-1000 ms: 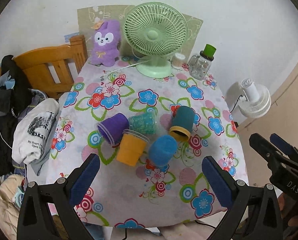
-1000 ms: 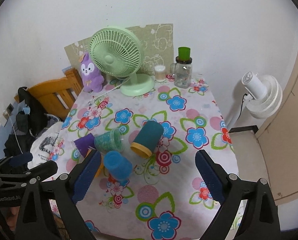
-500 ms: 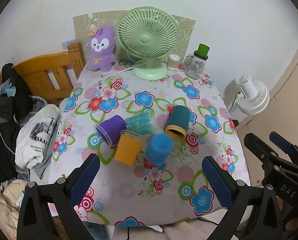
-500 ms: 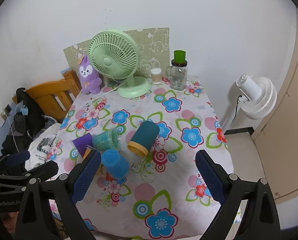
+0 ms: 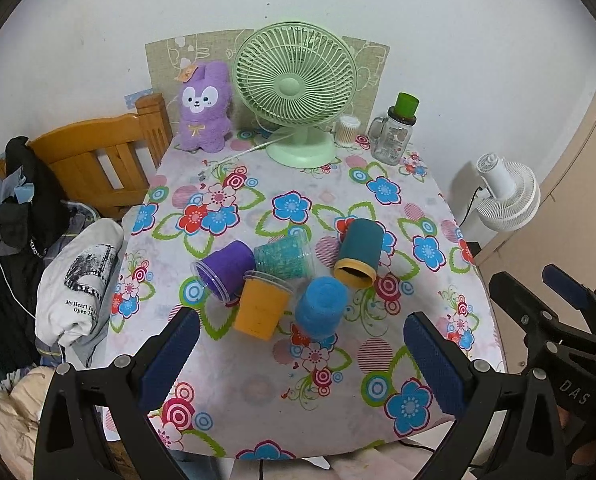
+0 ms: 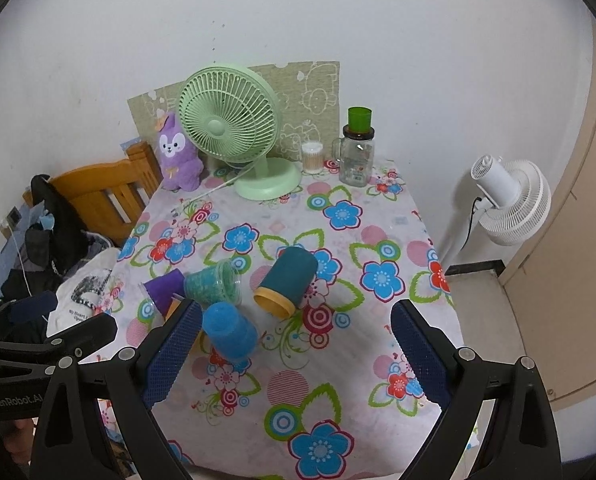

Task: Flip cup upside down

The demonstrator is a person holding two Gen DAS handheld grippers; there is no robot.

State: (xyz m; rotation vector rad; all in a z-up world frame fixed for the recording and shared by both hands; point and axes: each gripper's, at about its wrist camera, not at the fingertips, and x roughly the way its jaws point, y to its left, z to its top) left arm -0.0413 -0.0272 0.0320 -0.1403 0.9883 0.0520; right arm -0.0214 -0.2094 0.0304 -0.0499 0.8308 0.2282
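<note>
Several cups lie on their sides in a cluster on the flowered tablecloth [image 5: 298, 380]: a purple cup [image 5: 226, 268], a teal glitter cup [image 5: 284, 256], an orange cup [image 5: 260, 308], a light blue cup [image 5: 321, 312] and a dark teal cup with a yellow rim [image 5: 359, 252]. In the right wrist view they show as purple [image 6: 164, 290], glitter teal [image 6: 214, 282], light blue [image 6: 230, 330] and dark teal [image 6: 288, 280]. My left gripper [image 5: 298, 356] is open and empty, above the table's near edge. My right gripper [image 6: 294, 352] is open and empty, to the right of the left one.
At the back stand a green desk fan [image 5: 296, 92], a purple plush rabbit [image 5: 204, 112], a cotton-swab jar [image 5: 347, 130] and a glass jar with a green lid [image 5: 395, 136]. A wooden chair [image 5: 98, 156] with clothes is left. A white floor fan [image 5: 505, 196] is right.
Both grippers have pulled back and up, so the table and cups look smaller and farther. The cups have not moved. Both grippers stay open.
</note>
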